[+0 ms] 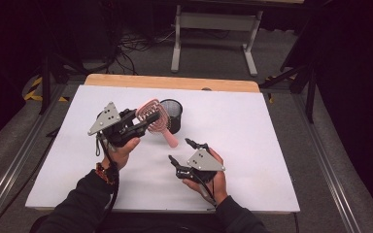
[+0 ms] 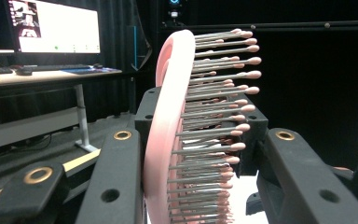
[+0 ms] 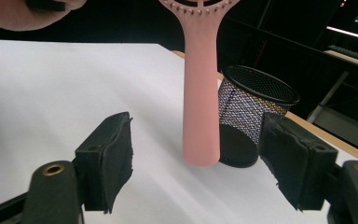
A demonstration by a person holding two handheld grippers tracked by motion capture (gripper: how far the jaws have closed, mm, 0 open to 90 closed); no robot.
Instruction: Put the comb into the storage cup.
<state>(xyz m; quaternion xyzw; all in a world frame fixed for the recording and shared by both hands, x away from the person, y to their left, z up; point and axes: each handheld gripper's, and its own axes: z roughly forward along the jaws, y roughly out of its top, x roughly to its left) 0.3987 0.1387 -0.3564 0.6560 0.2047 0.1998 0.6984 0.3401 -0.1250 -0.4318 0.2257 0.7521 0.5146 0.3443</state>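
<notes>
A pink hairbrush (image 1: 151, 115) hangs above the white table, and my left gripper (image 1: 143, 122) is shut on its head. Its handle (image 1: 171, 139) points down and to the right, just in front of a black mesh cup (image 1: 173, 114). In the left gripper view the brush's pink rim (image 2: 168, 116) and metal bristles stand between the two jaws. My right gripper (image 1: 180, 150) is open, low over the table, in front of the handle's end. In the right gripper view the handle (image 3: 200, 93) hangs between and beyond the pads (image 3: 116, 154), with the mesh cup (image 3: 256, 116) behind it.
The white table top (image 1: 252, 145) has a wooden strip (image 1: 175, 81) along its far edge. Beyond it stand a desk frame (image 1: 213, 29) and floor cables. A lit monitor (image 2: 56, 28) sits on a side desk at the left.
</notes>
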